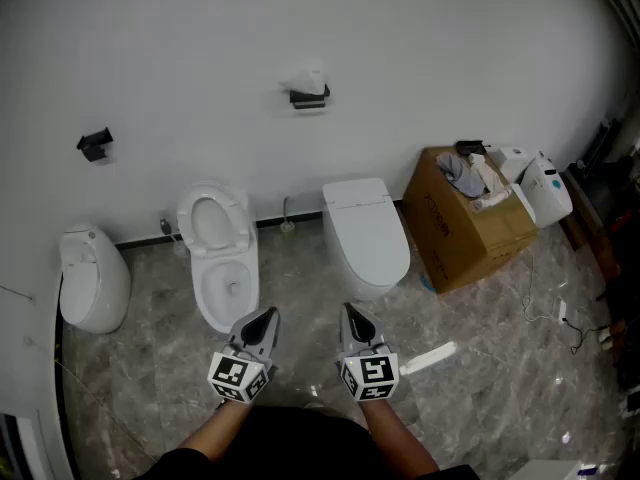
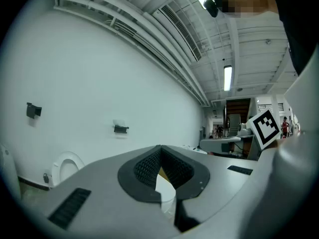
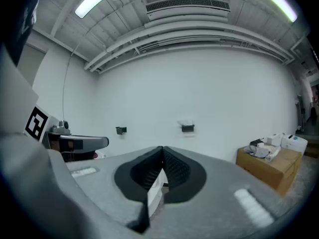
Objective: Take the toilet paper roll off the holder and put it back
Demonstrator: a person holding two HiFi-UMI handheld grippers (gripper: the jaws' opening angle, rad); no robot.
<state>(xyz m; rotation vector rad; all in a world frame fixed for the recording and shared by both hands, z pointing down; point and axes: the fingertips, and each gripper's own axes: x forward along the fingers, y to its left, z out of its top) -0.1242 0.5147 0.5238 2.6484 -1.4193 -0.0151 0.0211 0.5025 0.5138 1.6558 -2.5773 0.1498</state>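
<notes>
Grippers hang lowest in the head view, the left gripper [image 1: 264, 318] beside the right gripper [image 1: 350, 316], apart from each other above the grey marble floor [image 1: 480, 388]. Each gripper's own view shows its jaws pressed together at the tips with nothing between them. The forearms behind them are cut off by the bottom edge.

Bare floor lies ahead of the tips. Past it stand a toilet with its seat raised [image 1: 222, 253] and a closed toilet [image 1: 365, 233], with a strip of floor between them. A rounded white fixture [image 1: 92, 280] stands at the left, and a cardboard box [image 1: 470, 223] full of odds and ends stands near the closed toilet's right side. Thin cables [image 1: 565, 318] trail over the floor at the right edge.

Farthest off, on the white wall, the toilet paper roll [image 1: 306, 75] sits on its dark holder [image 1: 309, 97], above the gap between the toilets. A second holder [image 1: 95, 145] is mounted well to the left. In both gripper views the roll is only a pale smudge.
</notes>
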